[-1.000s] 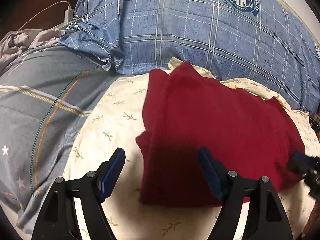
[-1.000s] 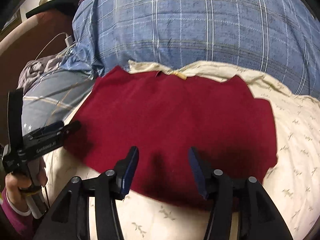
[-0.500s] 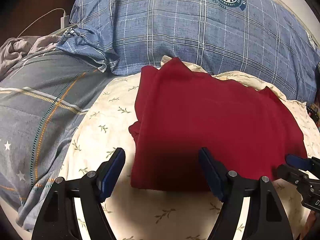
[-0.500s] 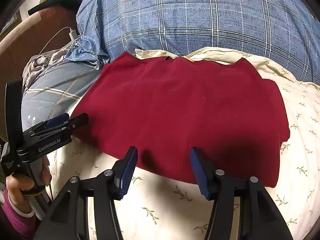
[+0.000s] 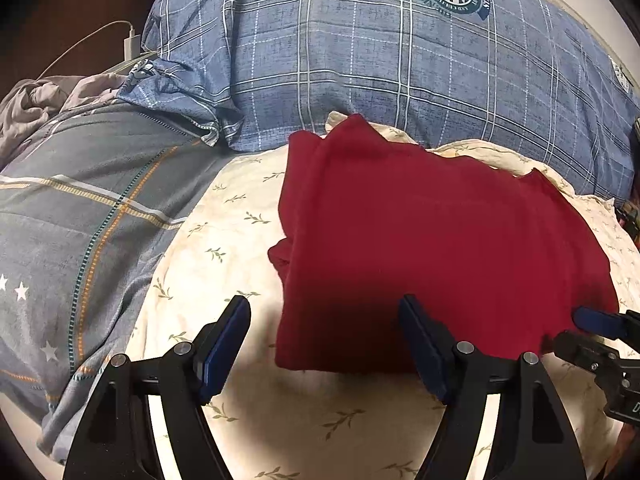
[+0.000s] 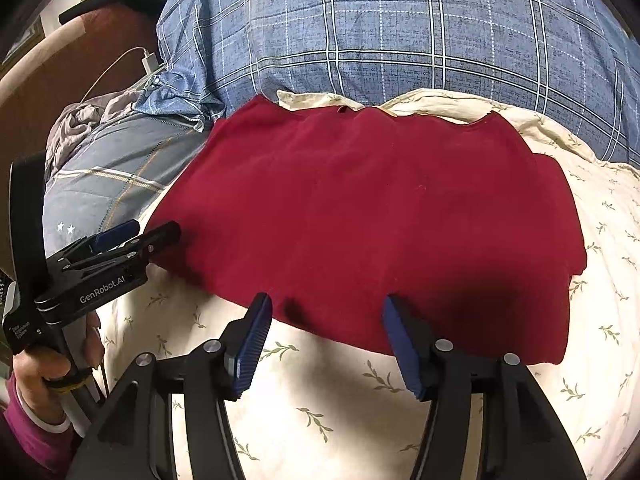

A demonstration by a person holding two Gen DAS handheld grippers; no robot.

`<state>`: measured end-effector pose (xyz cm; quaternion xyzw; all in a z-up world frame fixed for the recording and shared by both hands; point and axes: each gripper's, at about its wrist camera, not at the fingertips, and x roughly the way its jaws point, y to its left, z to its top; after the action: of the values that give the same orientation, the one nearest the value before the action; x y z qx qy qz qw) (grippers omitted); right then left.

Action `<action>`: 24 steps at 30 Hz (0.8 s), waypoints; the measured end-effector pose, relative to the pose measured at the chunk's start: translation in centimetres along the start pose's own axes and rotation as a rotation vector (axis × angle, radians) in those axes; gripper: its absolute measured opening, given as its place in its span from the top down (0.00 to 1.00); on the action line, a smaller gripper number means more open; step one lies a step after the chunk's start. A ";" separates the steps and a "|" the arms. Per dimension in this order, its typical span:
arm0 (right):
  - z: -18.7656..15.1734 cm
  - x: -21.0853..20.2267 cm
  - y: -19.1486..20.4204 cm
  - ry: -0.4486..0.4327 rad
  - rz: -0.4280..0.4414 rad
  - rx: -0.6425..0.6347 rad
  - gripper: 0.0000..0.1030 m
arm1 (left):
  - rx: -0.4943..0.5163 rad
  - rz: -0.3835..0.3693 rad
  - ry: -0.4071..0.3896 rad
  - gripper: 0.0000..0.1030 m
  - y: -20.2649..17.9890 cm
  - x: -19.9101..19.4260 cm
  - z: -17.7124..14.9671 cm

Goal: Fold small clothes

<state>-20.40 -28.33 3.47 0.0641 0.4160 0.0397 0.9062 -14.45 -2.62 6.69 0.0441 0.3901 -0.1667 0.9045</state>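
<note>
1. Warm, fairly dim indoor light.
2. Dark shadows fall on the near edge of the red garment (image 5: pixel 440 248) just ahead of each gripper.
3. Cream sheet (image 6: pixel 340 396) glows brightest between the fingers.
4. Strong fisheye bending; black vignette fills the corners.
5. Focus mostly sharp.

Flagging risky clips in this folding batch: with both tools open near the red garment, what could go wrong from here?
1. The red garment lies on a soft, rounded floral pillow, so a pinch may catch the pillow cover too.
2. The doubled left edge shows layers; the left tool might grab only one.
3. The right tool straddles the near hem; an uneven lift could skew the fold.
</note>
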 end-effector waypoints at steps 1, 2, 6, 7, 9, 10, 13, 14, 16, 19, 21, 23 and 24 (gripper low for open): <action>-0.1 0.0 0.1 0.000 0.002 -0.002 0.42 | -0.002 0.001 0.001 0.27 0.1 0.0 0.0; -0.1 0.1 0.2 0.001 0.003 -0.004 0.42 | -0.003 0.002 0.001 0.27 0.1 0.0 0.0; 0.0 0.3 0.3 0.005 0.009 -0.002 0.42 | -0.004 0.001 0.001 0.27 0.1 0.0 0.0; 0.1 0.3 0.3 0.006 0.012 0.001 0.42 | -0.006 -0.001 0.002 0.27 0.2 0.0 0.0; 0.5 0.5 0.3 0.008 0.026 0.015 0.42 | -0.012 -0.006 0.002 0.27 0.4 0.0 0.1; 0.8 0.7 0.3 0.009 0.036 0.023 0.42 | -0.020 -0.013 0.006 0.27 0.6 0.1 0.1; 1.9 1.5 0.6 0.016 0.064 0.042 0.42 | -0.085 -0.059 0.028 0.27 2.0 0.3 0.5; 2.5 2.1 0.7 0.019 0.074 0.046 0.42 | -0.104 -0.071 0.035 0.27 2.5 0.4 0.6; 3.7 3.4 1.2 0.032 0.090 0.049 0.41 | -0.137 -0.084 0.048 0.27 3.4 0.6 0.8; 5.9 5.7 1.8 0.052 0.107 0.057 0.40 | -0.156 -0.078 0.053 0.27 4.2 0.9 0.9; 7.6 7.1 2.7 0.062 0.110 0.052 0.39 | -0.160 -0.086 0.061 0.27 4.6 1.2 0.9; 9.3 7.9 3.7 0.045 0.115 0.035 0.34 | -0.165 -0.096 0.070 0.27 4.8 1.5 1.0; 10.3 8.4 4.5 0.036 0.131 0.022 0.32 | -0.170 -0.102 0.076 0.27 5.0 1.7 1.1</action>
<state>-7.16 -23.71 4.51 0.1002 0.4274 0.0956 0.8934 -10.93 1.37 5.94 -0.0464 0.4387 -0.1770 0.8798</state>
